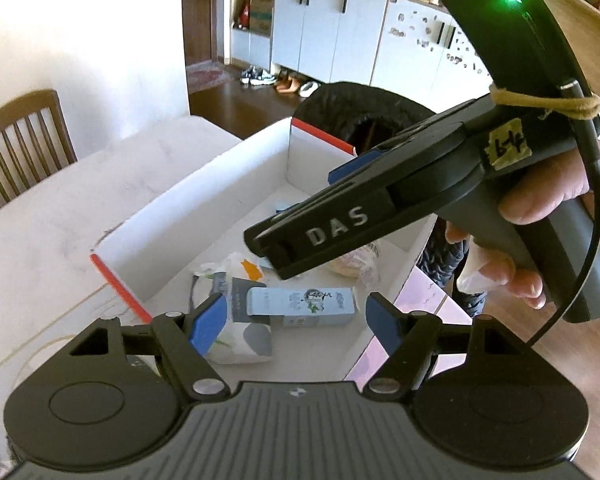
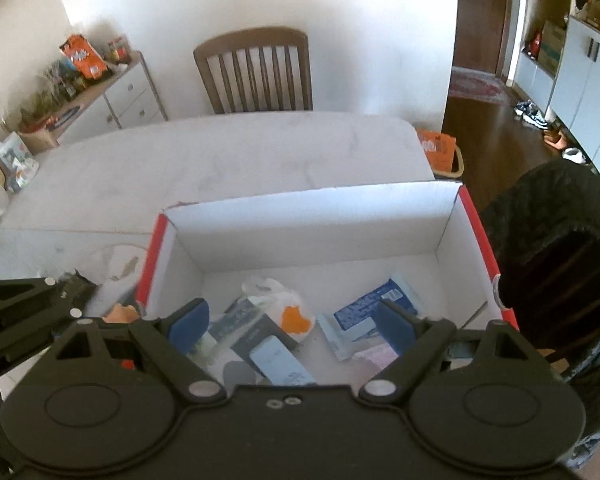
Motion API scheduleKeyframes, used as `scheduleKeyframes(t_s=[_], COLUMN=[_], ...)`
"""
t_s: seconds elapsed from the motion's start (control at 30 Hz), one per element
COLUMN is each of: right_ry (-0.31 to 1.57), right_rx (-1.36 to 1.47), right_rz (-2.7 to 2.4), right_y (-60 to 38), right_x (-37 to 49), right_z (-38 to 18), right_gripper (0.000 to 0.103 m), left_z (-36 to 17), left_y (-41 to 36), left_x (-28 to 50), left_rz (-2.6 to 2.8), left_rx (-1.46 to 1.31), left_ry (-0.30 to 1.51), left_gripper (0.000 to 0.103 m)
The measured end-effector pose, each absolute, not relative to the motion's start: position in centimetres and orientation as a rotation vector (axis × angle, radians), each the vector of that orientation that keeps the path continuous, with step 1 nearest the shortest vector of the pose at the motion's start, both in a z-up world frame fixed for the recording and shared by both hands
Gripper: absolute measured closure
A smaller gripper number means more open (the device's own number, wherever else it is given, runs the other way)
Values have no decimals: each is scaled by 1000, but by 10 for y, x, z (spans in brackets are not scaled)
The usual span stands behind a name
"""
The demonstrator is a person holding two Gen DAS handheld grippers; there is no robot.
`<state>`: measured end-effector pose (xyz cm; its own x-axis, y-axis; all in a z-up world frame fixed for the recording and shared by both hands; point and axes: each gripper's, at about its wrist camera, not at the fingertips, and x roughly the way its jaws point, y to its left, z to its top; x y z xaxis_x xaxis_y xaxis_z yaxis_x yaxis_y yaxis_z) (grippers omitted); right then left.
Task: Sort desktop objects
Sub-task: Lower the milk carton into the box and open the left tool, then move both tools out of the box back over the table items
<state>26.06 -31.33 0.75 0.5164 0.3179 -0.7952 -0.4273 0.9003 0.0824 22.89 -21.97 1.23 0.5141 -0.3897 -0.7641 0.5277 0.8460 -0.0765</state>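
White tabletop (image 2: 228, 160) under bright light, a slatted wooden chair (image 2: 256, 72) at its far side, pale cabinets (image 1: 332, 32) beyond a dark wood floor. Left gripper (image 1: 296, 320): blue pads apart, nothing between them, poised above the near end of the box. Right gripper (image 2: 292, 326): blue pads likewise spread wide, empty, over the same box; in the left wrist view its black body lettered "DAS" crosses the frame, held by a hand (image 1: 540, 248), with a yellow tape label and a green light on the handle. Directly below both sits an open cardboard box (image 2: 312, 220), white inside with red edging, on the table. Contents lie loose on its floor: a pale blue carton (image 1: 304, 306) printed with a small drawn figure, lying flat on top of a dark grey box (image 2: 248, 332); a clear plastic bag (image 2: 284, 312) with an orange patch just behind them; a blue-and-white printed packet (image 2: 368, 308) toward the right side. A black padded garment (image 2: 556, 280) hangs just beside the box's right wall.
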Motion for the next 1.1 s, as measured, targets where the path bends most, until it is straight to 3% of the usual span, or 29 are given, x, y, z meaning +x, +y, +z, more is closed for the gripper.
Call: scheduleKeyframes(t_s=[0.3, 0.7, 0.83, 1.1], right_ry=[855, 774, 758, 749], right_rx=[-125, -118, -105, -76], right_rz=[467, 460, 459, 455], right_y=[-301, -278, -267, -242], right_x=[227, 187, 174, 155], right_z=[20, 27, 27, 28], right_gripper=[9, 4, 3, 3], left_z=[18, 20, 20, 13], left_y=[-190, -141, -122, -89], left_x=[214, 198, 189, 172], left_rz=[-525, -485, -471, -441], left_rx=[171, 110, 95, 65], left_ry=[816, 779, 762, 751], left_gripper=[27, 15, 3, 2])
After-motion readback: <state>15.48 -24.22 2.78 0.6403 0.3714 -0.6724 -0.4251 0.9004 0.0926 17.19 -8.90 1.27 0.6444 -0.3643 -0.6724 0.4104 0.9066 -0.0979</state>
